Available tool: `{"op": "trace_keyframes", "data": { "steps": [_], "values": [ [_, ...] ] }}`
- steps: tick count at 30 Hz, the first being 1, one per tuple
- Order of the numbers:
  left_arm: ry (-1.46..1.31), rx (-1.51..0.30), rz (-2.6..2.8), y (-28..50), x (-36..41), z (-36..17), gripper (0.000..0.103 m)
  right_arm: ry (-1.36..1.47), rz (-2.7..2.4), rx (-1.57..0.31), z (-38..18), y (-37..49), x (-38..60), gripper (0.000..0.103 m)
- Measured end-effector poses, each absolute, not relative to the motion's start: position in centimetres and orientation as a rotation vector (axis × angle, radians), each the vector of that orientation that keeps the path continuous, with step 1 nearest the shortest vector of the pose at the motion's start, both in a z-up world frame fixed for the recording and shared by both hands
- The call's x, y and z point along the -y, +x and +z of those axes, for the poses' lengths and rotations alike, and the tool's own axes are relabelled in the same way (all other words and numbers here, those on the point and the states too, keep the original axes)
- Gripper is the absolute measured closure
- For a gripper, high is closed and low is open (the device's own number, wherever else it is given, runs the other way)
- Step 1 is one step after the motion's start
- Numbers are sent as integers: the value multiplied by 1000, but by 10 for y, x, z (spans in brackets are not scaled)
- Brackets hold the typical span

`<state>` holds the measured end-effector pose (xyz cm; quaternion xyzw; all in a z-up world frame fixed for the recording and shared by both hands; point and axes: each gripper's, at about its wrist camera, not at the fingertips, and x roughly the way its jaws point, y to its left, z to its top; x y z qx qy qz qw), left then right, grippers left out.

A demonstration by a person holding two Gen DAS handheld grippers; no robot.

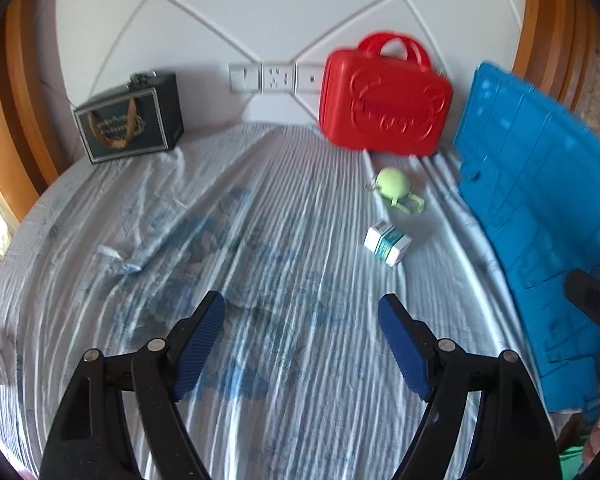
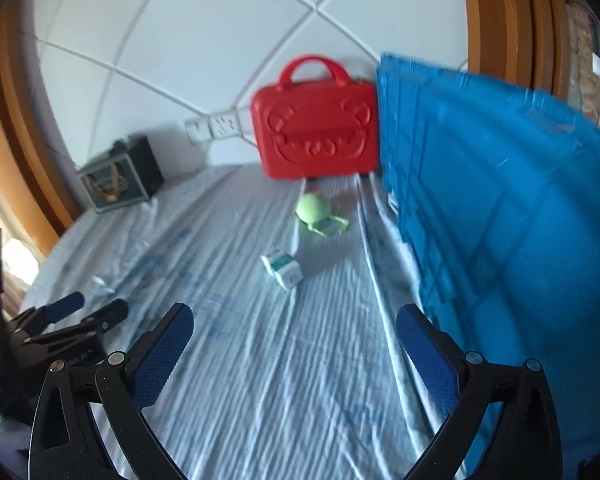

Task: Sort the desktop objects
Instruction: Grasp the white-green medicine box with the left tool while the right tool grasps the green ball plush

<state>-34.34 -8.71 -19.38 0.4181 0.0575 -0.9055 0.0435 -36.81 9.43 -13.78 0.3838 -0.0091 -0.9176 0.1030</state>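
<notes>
small box [image 1: 387,242] | print blurred | blue crate [image 1: 540,208] cut off right

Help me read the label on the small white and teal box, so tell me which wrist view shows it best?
The left wrist view. There the small box appears slightly larger and sharper, its teal stripe visible, lying on the striped cloth near the green toy. The right wrist view shows the same box smaller and blurrier. The print is legible in neither.
</notes>
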Motion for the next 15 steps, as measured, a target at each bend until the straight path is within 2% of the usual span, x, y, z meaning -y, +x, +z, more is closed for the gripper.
{"op": "trace_keyframes", "data": {
  "steps": [2, 8, 10, 13, 15],
  "values": [
    [1334, -176, -2761, -365, 81, -217, 24, 1189, -2735, -35, -164, -393, -88, 0],
    [1389, -195, -2818, -438, 49, -266, 24, 1301, -2775, -43, -229, -455, -91, 1],
    [1417, -177, -2847, -468, 34, -279, 25, 1333, -2774, -40, -244, -467, -96, 4],
    [1489, -197, -2887, -507, 19, -298, 25, 1383, -2783, -13, -267, -484, -108, 3],
    [1521, -201, -2912, -526, 8, -305, 25, 1365, -2818, -87, -272, -487, -106, 3]
  ]
}}
